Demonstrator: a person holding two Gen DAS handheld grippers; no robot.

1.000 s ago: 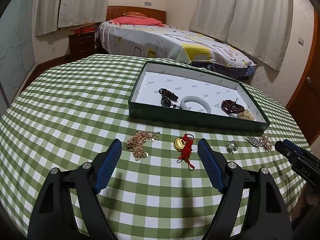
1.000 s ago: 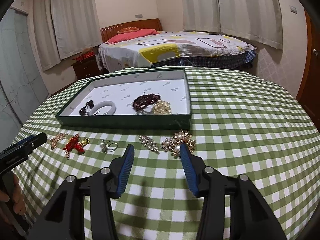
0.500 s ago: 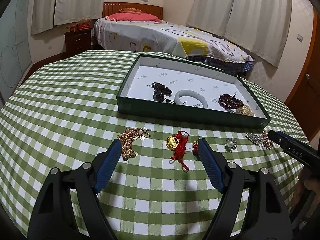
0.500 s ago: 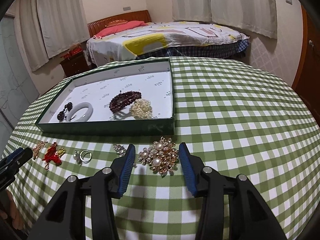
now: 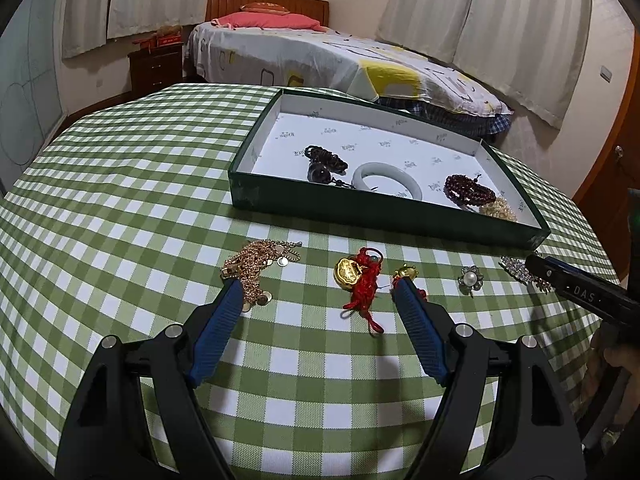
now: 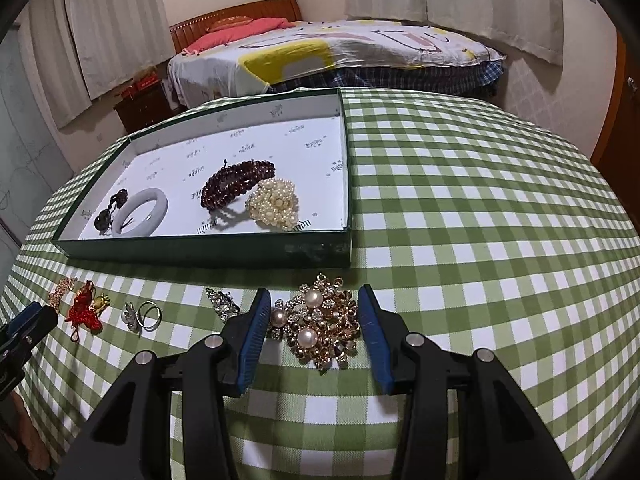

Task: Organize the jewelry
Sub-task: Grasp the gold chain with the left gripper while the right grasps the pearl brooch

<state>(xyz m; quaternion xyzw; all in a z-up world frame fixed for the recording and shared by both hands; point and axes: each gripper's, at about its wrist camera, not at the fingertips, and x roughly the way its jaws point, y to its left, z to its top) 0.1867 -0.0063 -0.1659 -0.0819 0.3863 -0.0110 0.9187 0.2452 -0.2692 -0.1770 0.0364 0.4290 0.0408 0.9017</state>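
In the left wrist view my left gripper (image 5: 318,283) is open just above the checked cloth, its fingers either side of a red knot charm with a gold ingot (image 5: 357,280). A gold chain (image 5: 256,266) lies at the left fingertip. In the right wrist view my right gripper (image 6: 314,291) is open, straddling a gold and pearl brooch (image 6: 322,326) that rests on the cloth, the pads close to its edges. The green tray (image 6: 200,254) behind holds a white bangle (image 6: 140,212), dark beads (image 6: 110,210), a dark red bead bracelet (image 6: 236,184) and a pearl cluster (image 6: 274,202).
Also on the cloth lie a rhinestone clip (image 6: 222,300), a ring with a pearl flower (image 6: 142,316) and a small gold piece (image 5: 406,270). The round table's edge falls away on all sides. A bed (image 6: 340,52) and a nightstand stand beyond it.
Both grippers have come forward and lower toward the cloth. The brooch now lies between the right fingers, and the red charm sits deeper between the left ones.
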